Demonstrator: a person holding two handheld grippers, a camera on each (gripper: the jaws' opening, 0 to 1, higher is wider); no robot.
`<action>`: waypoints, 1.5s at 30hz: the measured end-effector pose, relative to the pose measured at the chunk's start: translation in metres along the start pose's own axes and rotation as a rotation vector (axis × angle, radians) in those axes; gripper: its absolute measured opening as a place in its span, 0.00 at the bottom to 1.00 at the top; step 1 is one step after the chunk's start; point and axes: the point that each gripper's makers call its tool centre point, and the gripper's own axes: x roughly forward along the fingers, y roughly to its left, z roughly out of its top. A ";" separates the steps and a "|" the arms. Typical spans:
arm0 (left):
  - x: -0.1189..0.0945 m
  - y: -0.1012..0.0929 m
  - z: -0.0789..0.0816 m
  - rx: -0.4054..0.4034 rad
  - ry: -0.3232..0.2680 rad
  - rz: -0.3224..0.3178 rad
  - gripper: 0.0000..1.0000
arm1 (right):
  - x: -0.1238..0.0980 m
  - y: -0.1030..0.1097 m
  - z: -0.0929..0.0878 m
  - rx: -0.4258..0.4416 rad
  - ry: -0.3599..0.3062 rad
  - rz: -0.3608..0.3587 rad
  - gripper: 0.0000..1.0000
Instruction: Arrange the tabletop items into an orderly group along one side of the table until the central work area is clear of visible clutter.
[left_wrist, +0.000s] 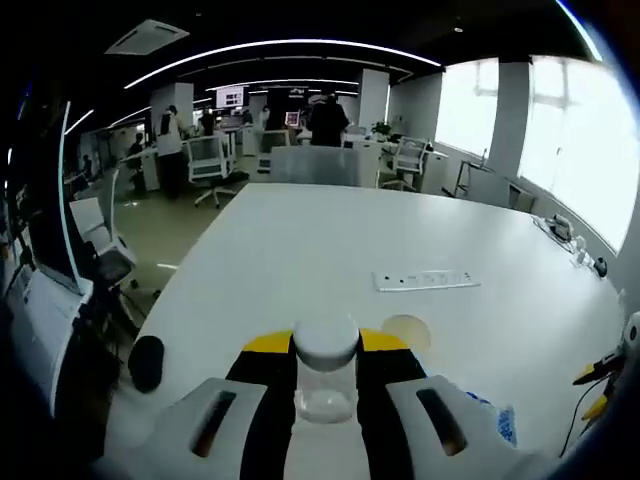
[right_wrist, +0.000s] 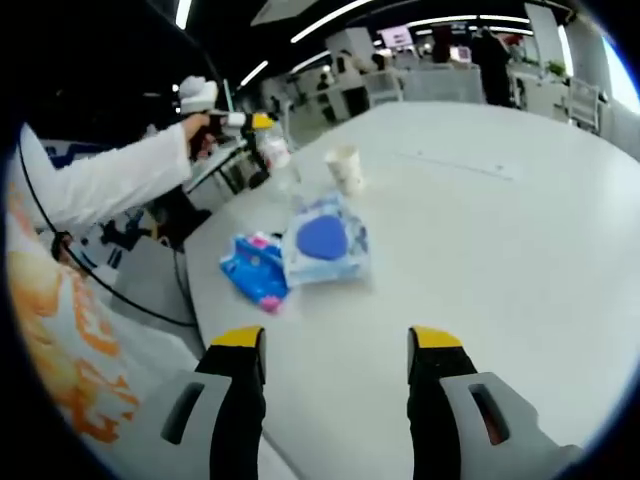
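Left gripper view: the left tool (left_wrist: 327, 375) clenches a clear jar (left_wrist: 326, 372) with a white lid, held upright with its long axis vertical, over the near edge of the white tabletop (left_wrist: 330, 250). A power strip (left_wrist: 426, 280) lies flat farther in.

Right gripper view: the right tool (right_wrist: 338, 345) is released, jaws apart above bare tabletop. Ahead lie a blue packet (right_wrist: 256, 269) touching a clear packet with a blue disc (right_wrist: 324, 240), and a paper cup (right_wrist: 345, 168) stands upright beyond. No lettering is legible.
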 end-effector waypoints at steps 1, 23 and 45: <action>0.003 -0.002 0.004 -0.001 -0.002 -0.002 0.20 | 0.000 -0.001 -0.001 0.003 0.000 -0.001 0.56; 0.065 -0.027 0.022 0.064 0.060 -0.001 0.20 | -0.002 -0.010 0.001 0.097 -0.027 -0.013 0.55; 0.070 -0.040 0.003 0.040 0.076 0.015 0.20 | 0.000 -0.010 -0.001 0.145 -0.034 0.008 0.54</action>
